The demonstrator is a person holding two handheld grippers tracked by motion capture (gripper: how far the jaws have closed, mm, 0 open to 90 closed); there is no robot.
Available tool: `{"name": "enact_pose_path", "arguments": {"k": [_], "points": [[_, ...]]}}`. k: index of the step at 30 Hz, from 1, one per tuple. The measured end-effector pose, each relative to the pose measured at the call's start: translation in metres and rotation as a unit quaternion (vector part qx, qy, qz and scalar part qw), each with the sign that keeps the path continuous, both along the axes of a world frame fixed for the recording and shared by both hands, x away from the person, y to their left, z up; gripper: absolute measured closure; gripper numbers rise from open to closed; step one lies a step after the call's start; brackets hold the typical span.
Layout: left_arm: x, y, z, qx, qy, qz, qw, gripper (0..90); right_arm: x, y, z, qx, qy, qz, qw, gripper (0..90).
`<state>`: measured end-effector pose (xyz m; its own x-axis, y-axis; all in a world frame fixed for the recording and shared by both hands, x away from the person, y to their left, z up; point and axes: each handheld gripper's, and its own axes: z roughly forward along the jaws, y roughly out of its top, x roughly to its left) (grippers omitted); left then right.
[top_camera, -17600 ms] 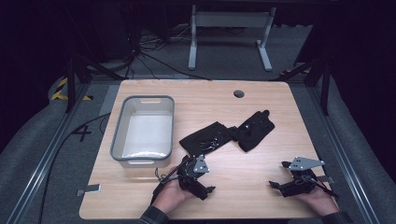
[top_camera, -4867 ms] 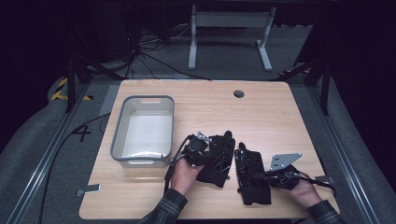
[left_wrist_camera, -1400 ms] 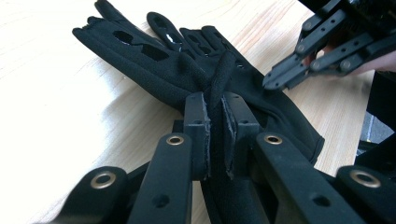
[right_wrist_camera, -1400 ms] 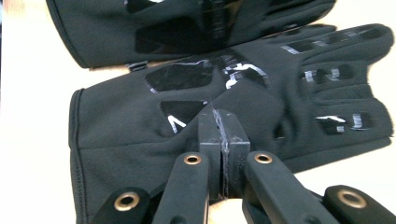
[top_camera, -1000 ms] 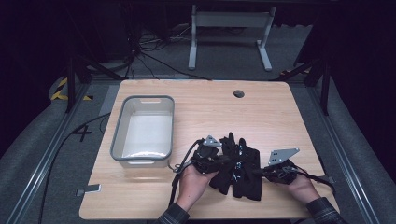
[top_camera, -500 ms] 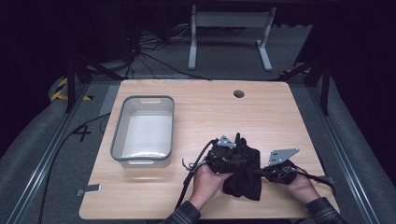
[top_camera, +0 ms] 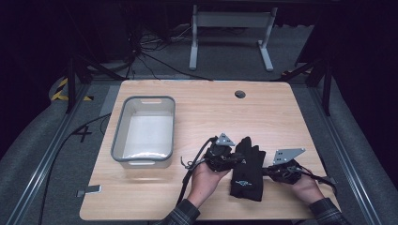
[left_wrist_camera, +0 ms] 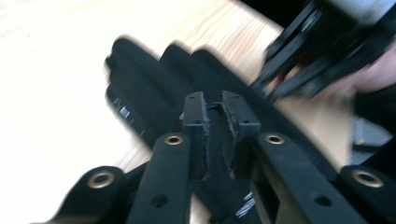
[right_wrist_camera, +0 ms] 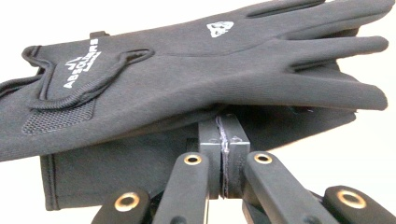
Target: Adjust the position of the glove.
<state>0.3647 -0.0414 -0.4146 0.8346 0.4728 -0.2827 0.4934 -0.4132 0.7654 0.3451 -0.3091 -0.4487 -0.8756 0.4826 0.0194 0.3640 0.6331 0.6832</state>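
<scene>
Two black gloves lie stacked near the table's front edge, the upper glove (top_camera: 248,161) (right_wrist_camera: 187,60) flat on the lower glove (right_wrist_camera: 116,172). My left gripper (top_camera: 236,160) (left_wrist_camera: 215,105) comes in from the pile's left. Its jaws have just been closing and now pinch a fold of black glove fabric (left_wrist_camera: 140,93). My right gripper (top_camera: 268,172) (right_wrist_camera: 223,128) sits at the pile's right side, its jaws pressed together on the edge of the lower glove. In the left gripper view the right gripper (left_wrist_camera: 317,51) shows blurred beyond the gloves.
A grey plastic bin (top_camera: 143,100) stands empty on the left half of the wooden table (top_camera: 211,108). A round cable hole (top_camera: 240,94) is near the far edge. Cables trail from both grippers toward the front edge.
The left gripper has carried its glove to the right, and it now lies flat on the other glove. The right gripper has stayed put.
</scene>
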Motion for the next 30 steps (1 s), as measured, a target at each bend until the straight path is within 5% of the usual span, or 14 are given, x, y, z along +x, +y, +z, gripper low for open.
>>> {"name": "enact_pose_path", "arguments": {"k": [13, 19, 30], "points": [[0.004, -0.011, -0.033, 0.044, 0.019, -0.015, 0.9987, 86.0, 0.002, -0.027, 0.011, 0.015, -0.016, -0.039, 0.9990, 90.0], [0.003, -0.017, -0.040, 0.070, 0.014, -0.023, 0.9972, 85.6, 0.004, -0.024, 0.009, 0.025, -0.008, -0.034, 0.9991, 90.0], [0.002, -0.018, -0.043, 0.076, 0.009, -0.026, 0.9967, 85.1, 0.007, -0.014, 0.005, 0.024, -0.001, -0.026, 0.9994, 90.0]]}}
